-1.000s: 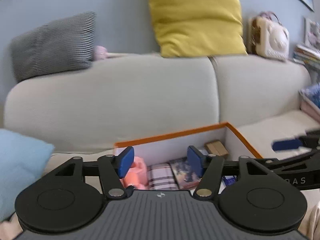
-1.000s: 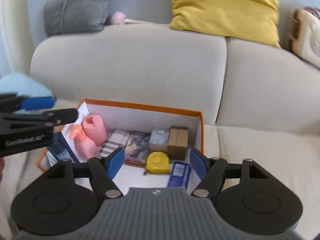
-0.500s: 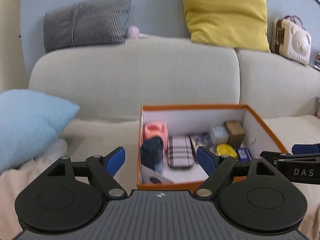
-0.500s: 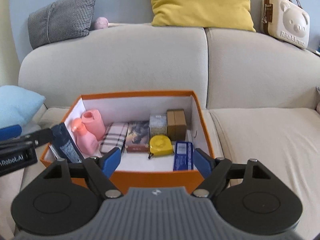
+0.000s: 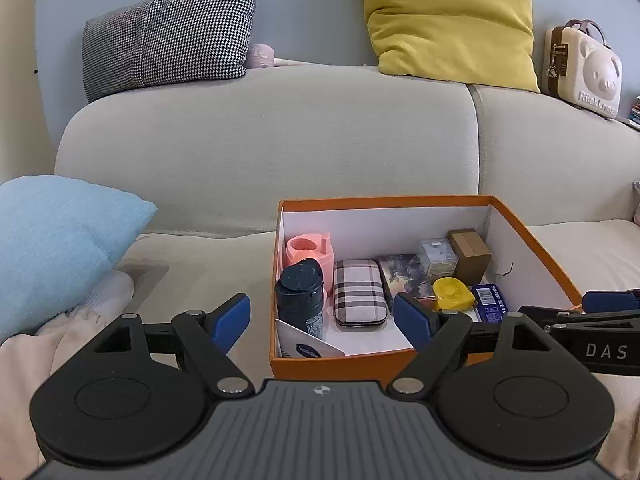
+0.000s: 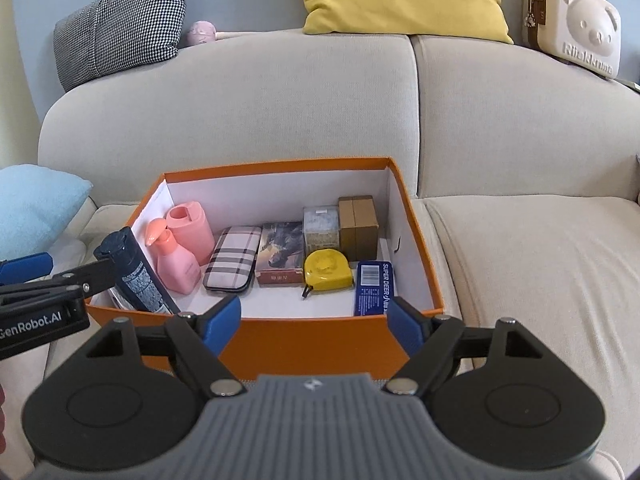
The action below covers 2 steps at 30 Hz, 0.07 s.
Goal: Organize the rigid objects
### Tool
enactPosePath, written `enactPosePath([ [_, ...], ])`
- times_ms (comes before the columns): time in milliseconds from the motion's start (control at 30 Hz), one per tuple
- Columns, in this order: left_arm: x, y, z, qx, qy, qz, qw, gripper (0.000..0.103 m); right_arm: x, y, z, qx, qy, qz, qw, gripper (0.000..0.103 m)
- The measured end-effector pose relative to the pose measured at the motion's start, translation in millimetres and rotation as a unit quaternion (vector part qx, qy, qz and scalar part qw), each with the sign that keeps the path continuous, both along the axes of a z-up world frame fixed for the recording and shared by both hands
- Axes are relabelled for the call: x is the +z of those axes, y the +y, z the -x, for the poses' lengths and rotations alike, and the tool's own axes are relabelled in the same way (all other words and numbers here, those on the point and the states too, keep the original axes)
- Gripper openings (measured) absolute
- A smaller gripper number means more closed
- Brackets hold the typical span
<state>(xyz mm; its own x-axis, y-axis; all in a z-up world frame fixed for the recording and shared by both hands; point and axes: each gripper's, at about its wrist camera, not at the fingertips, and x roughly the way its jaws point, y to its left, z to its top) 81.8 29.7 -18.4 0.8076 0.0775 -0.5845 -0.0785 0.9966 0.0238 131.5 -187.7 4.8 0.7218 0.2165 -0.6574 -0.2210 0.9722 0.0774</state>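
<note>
orange box (image 6: pixel 304 344) set on beige sofa (image 6: pixel 520 264) seat. inside box, left to right: dark blue tube (image 6: pixel 136 276) leaned at left wall, pink pump bottle (image 6: pixel 176 268), pink container (image 6: pixel 190 226), plaid case (image 6: pixel 232 258), picture-printed box (image 6: pixel 280 254), clear cube (image 6: pixel 320 224), brown box (image 6: pixel 358 222), yellow tape measure (image 6: pixel 326 270), blue box (image 6: pixel 374 286). left gripper (image 5: pixel 322 318) held before box's near left corner, jaws spread wide, nothing gripped. right gripper (image 6: pixel 314 318) held before near wall, jaws likewise apart, empty.

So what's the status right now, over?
Left gripper and right gripper open, empty. Orange box on sofa, packed with items. Nothing in the way.
</note>
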Motion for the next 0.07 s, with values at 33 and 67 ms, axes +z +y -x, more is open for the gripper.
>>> enactPosePath([
  [33, 0.9, 0.6, 1.4, 0.0, -0.001, -0.001, 1.0, 0.095, -0.3, -0.2, -0.1, 0.0, 0.001, 0.0, 1.0, 0.081],
  [67, 1.1, 0.7, 1.9, 0.0, -0.001, -0.001, 1.0, 0.095, -0.7, -0.2, 0.2, 0.0, 0.0, 0.001, 1.0, 0.081],
])
